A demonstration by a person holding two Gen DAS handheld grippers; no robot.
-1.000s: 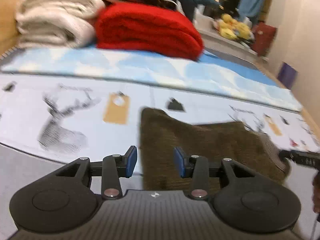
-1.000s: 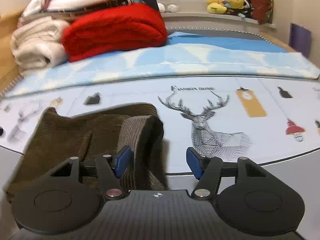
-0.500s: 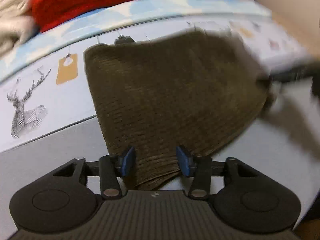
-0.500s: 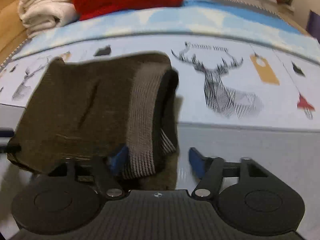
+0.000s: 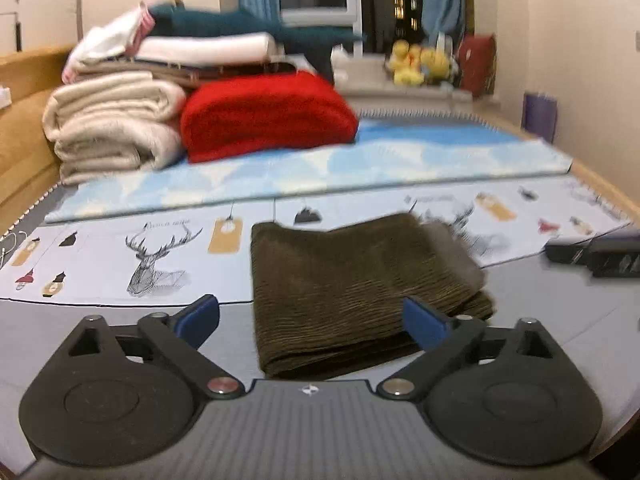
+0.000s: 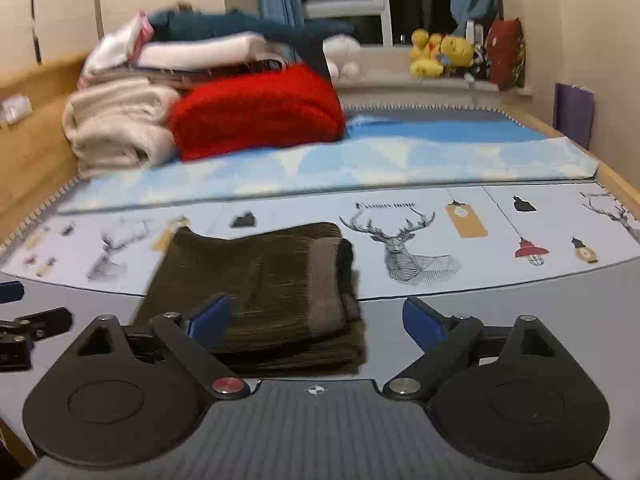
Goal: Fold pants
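Left hand-held gripper [image 5: 311, 317]: tilted downward over the near edge of the bed, blue pads spread wide and opening, nothing gripped. Right hand-held gripper [image 6: 316, 316]: same downward tilt, jaws opening wide, empty. Folded dark olive-brown corduroy pants [image 5: 352, 284]: flat on the grey bed cover [image 5: 560, 300], partly on the pale deer-print sheet [image 5: 120, 252], just beyond both sets of fingertips, ribbed waistband on the right side. Behind, well apart: folded red fuzzy blanket [image 5: 268, 116] beside stacked cream blankets [image 5: 112, 128].
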